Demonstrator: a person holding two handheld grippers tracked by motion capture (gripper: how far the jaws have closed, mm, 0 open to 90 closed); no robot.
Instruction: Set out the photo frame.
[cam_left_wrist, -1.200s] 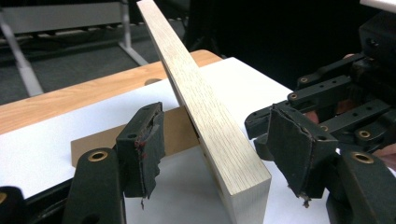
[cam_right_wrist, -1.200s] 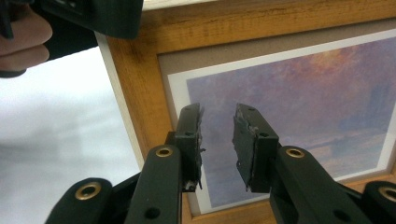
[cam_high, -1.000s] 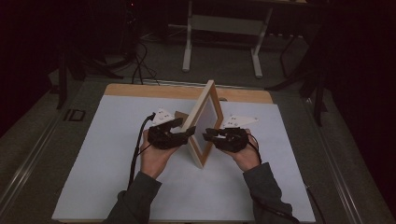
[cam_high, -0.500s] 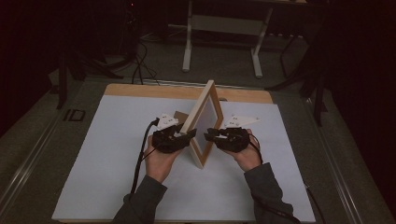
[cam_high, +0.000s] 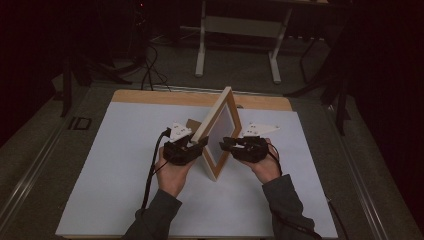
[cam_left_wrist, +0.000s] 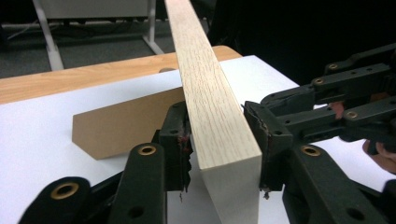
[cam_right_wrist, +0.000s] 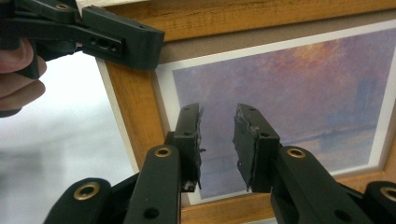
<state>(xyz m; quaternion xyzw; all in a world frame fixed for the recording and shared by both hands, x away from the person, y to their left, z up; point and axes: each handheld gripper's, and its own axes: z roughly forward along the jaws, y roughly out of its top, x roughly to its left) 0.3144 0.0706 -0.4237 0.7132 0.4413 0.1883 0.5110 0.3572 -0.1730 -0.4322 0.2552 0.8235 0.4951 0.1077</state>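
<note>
On the white mat (cam_high: 115, 165) that covers the wooden table (cam_high: 150, 96), a wooden picture frame (cam_high: 219, 131) stands on one corner, tilted like a diamond, between the two hands. Its brown stand flap (cam_left_wrist: 126, 123) sticks out at the back, on the left side, low over the mat.

The left gripper (cam_high: 192, 148) reaches in from the left at the frame's near edge. Its jaws have just been closing, and in the left gripper view they sit on either side of the pale wooden edge (cam_left_wrist: 212, 100), half shut. The left pad looks to be against the wood; the right pad is very close to it, but whether it presses firmly I cannot tell. I judge it a grip just being taken.

The right gripper (cam_high: 226, 145) comes in from the right at the frame's front. In the right gripper view its jaws stand partly apart, in front of the purple print (cam_right_wrist: 299, 93) behind the glass, with nothing between them. It seems to steady the frame rather than hold it.

The step in hand looks like taking hold of the frame's edge while it balances on its corner, probably to turn it or stand it up properly. The next move calls for a firm left grip before the right side lets go, and a slow turn, since the frame rests on a single corner and could tip or slide on the mat.
</note>
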